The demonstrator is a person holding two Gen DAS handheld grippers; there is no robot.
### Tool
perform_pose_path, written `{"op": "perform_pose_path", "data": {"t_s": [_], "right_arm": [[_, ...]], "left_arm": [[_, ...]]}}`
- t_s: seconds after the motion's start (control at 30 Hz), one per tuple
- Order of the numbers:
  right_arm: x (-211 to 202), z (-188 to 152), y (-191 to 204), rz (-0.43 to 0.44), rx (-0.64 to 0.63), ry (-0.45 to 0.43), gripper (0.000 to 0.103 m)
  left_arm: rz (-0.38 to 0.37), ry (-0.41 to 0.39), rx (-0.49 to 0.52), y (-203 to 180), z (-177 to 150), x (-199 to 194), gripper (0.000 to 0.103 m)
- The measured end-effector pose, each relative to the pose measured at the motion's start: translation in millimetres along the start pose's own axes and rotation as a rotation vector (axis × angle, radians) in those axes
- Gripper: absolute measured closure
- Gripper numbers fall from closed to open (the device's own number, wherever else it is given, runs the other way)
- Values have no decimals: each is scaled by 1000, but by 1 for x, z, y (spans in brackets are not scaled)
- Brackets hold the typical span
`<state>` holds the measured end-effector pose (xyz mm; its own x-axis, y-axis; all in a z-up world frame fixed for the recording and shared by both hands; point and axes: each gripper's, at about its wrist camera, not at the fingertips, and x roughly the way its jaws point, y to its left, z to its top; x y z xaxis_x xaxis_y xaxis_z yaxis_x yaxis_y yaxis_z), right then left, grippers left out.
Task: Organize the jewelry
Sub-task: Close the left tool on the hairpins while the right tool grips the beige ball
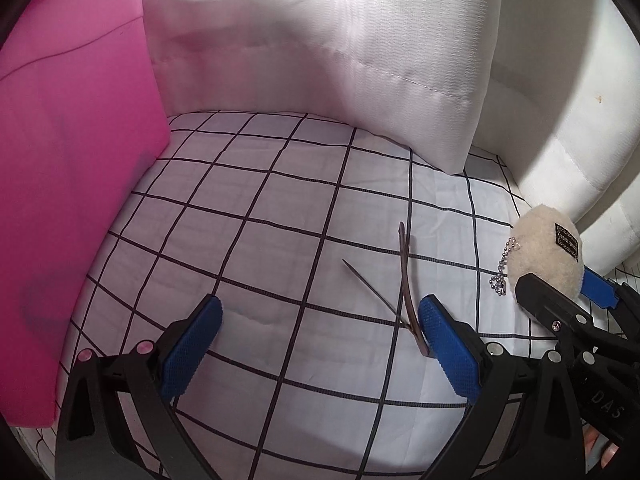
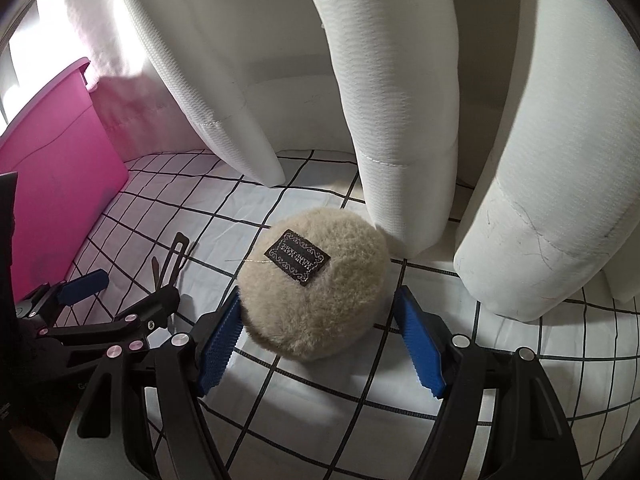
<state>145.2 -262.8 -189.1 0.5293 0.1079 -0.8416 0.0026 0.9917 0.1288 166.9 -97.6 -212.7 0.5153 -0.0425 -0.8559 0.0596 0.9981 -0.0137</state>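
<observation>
My right hand-held gripper (image 2: 320,344) straddles the plush charm (image 2: 314,284) on the bed (image 2: 360,432), jaws wide, ready to pinch; my left hand-held gripper (image 1: 320,344) gapes beside the hair clip (image 1: 408,292).

Fuzzy cream plush pouch (image 2: 316,292) with woven black label (image 2: 298,258); shiny metal ball chain (image 1: 502,266); matt quilted checked cloth (image 1: 248,216); smooth pink plastic bin (image 1: 68,160).
</observation>
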Motion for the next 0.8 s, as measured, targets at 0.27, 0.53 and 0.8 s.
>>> {"op": "perform_pose_path", "data": {"t_s": [0.27,0.53,0.8], "right_arm": [[1,0,-1,-17,-1,-31,33],[2,-1,8,-39,-10,-29,38],[-2,-5,5,-40,16,-33,43]], "left_arm": [[18,-48,-20,2,2,2,8],[-19,-87,33,-21,-11,-22,50],[-68,-86,46,-27,-14,-28,91]]}}
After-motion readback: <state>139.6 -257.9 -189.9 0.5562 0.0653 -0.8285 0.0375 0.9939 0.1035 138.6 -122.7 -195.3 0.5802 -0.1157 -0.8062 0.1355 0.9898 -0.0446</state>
